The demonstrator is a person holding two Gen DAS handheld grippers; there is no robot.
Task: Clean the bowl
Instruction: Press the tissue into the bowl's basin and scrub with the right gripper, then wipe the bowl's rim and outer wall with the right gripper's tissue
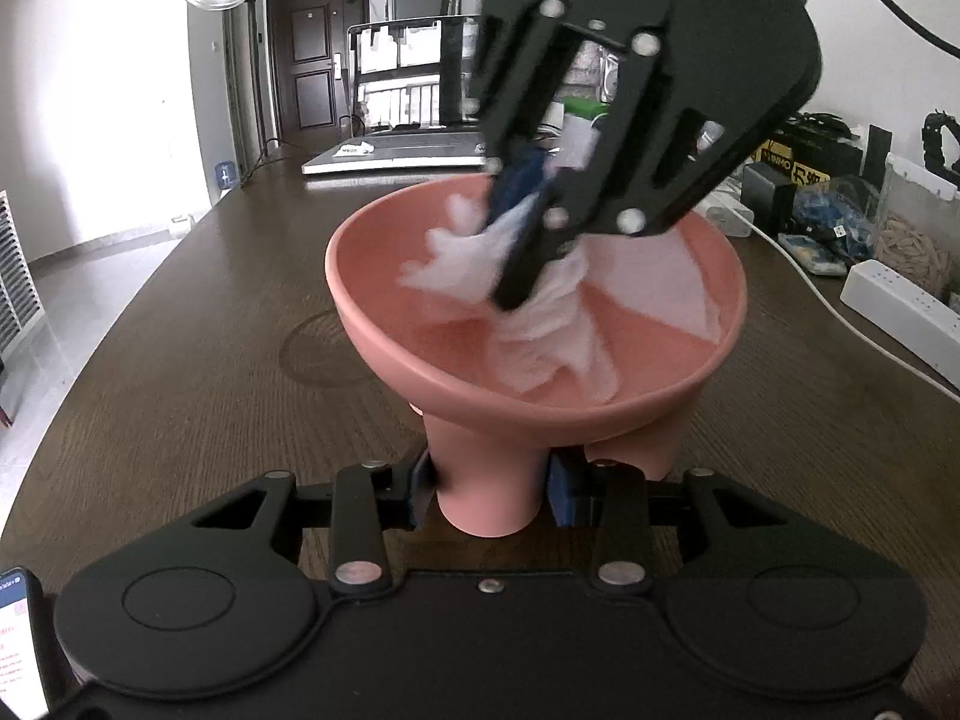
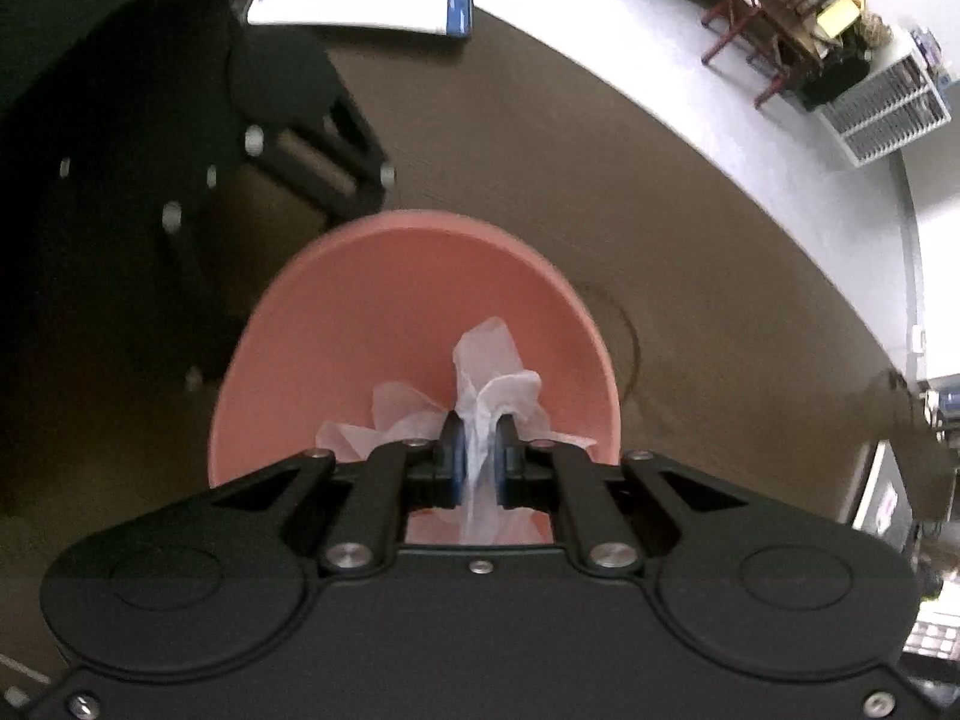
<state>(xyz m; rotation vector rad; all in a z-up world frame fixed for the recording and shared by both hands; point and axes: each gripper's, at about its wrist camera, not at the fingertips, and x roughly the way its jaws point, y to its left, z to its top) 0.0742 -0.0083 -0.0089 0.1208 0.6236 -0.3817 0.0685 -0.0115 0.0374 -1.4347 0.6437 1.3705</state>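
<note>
A pink bowl point(image 1: 432, 354) with a cylindrical foot stands on the dark wooden table point(image 1: 180, 360). My left gripper point(image 1: 487, 498) is shut on the bowl's foot point(image 1: 486, 480), its blue pads on both sides. My right gripper point(image 1: 522, 240) reaches down into the bowl from above and is shut on a crumpled white tissue point(image 1: 552, 336) that lies against the bowl's inside. In the right wrist view the tissue point(image 2: 480, 396) is pinched at my right gripper point(image 2: 479, 450), over the bowl point(image 2: 384, 312).
A laptop point(image 1: 408, 144) stands open behind the bowl. A white power strip point(image 1: 900, 312), cables, bags and boxes lie at the right. A phone point(image 1: 18, 636) is at the lower left. The table's edge and floor point(image 2: 720, 60) show beyond the bowl.
</note>
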